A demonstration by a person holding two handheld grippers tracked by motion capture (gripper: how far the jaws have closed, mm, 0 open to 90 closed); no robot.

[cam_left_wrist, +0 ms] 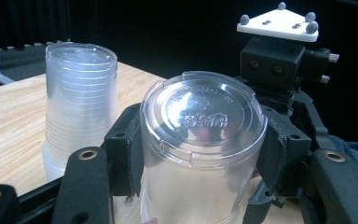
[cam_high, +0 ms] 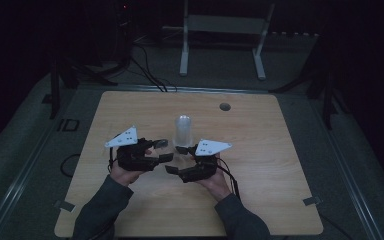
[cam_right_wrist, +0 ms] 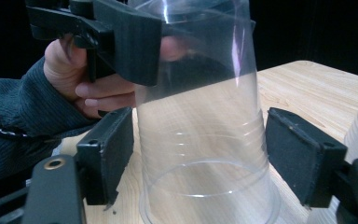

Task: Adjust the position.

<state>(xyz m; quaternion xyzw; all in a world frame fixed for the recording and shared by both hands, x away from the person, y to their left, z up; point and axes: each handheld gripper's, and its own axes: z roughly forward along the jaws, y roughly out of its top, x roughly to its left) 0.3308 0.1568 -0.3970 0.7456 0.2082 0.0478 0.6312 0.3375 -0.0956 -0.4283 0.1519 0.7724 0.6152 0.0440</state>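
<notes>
Forearms in dark sleeves enter the high view from the bottom edge, each hand carrying a gripper over the wooden table point(cam_high: 260, 200). Left gripper point(cam_high: 162, 150): jaws closed on a single clear plastic cup point(cam_left_wrist: 200, 144), held upside down with its embossed base uppermost, pads pressing its upper wall. Right gripper point(cam_high: 177, 160): jaws stand apart either side of the same cup's lower wall near the rim, gaps visible in the right gripper view, pads not touching. Cup position: between both grippers, near the table's centre. Stack of clear cups point(cam_high: 183, 131): upright, inverted, just behind the grippers.
</notes>
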